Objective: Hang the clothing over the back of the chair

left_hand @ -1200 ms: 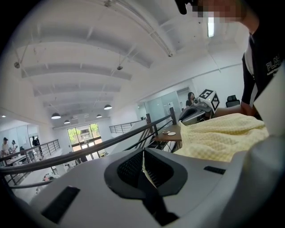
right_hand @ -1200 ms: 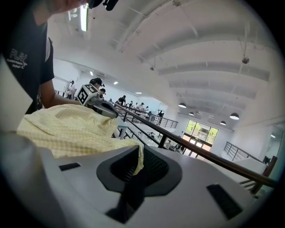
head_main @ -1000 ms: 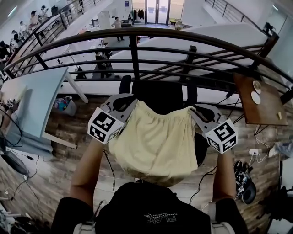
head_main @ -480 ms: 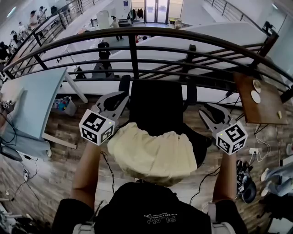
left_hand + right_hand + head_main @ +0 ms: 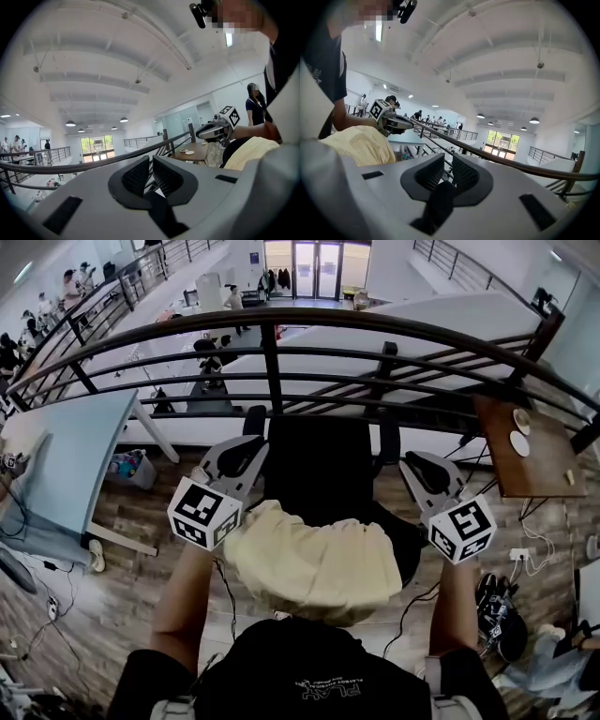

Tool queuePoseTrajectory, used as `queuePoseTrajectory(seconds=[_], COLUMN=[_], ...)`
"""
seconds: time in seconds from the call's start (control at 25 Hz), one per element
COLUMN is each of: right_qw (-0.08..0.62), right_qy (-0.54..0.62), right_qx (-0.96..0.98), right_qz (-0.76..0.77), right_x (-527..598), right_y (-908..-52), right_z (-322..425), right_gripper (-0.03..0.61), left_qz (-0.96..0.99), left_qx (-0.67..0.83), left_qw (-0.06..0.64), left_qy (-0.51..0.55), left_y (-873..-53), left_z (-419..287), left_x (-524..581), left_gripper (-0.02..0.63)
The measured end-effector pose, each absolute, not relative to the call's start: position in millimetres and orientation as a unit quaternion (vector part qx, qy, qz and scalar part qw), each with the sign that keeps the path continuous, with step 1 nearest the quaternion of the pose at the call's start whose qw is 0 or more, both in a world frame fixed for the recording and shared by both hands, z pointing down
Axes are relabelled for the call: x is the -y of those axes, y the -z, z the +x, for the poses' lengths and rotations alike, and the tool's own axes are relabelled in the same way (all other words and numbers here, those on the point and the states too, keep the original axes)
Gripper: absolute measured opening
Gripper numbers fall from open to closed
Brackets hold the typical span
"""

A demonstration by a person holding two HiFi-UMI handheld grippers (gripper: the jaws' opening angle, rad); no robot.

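released, the clothing [image 5: 314, 554] lies over the chair [image 5: 323, 460] back; left gripper [image 5: 244, 446] jaws slightly apart, right gripper [image 5: 415, 466] closing empty: task looks done.

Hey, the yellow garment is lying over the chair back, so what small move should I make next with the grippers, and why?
Probably draw both grippers back and clear. The yellow garment already lies draped over the back of the black chair; the left gripper holds nothing, and the right gripper, jaws closing, has nothing between them.
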State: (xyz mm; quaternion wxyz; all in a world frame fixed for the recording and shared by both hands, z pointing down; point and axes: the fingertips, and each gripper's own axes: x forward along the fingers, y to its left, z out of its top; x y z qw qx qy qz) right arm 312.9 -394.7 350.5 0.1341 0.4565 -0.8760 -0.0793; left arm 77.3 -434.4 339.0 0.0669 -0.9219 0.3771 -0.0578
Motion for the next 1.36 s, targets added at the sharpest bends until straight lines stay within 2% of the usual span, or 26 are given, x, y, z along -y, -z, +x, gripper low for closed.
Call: queuePoseTrajectory(seconds=[0.44,1.04,1.36], right_qw=[0.082,0.069,0.069], right_qy=[0.17,0.176,0.148], right_qx=[0.841,0.834,0.83], right_qz=[0.507,0.519,0.533], right_x=[381.3,378.4,379.8], right_y=[-292.9,-280.8,-280.3], right_z=[294.5,296.3,320.6], right_gripper=[0.02,0.02,0.02], left_qz=[-0.921,-0.923,-0.92], left_qx=[-0.378,-0.373,-0.377], left_qw=[0.095,0.097,0.106], left_qy=[0.003,0.002,0.018], left_y=[-299.8,-293.2,-290.8], left_z=[83.8,82.3,70.7], left_x=[421.0,421.0,421.9], left_gripper=[0.034,0.034,0.034])
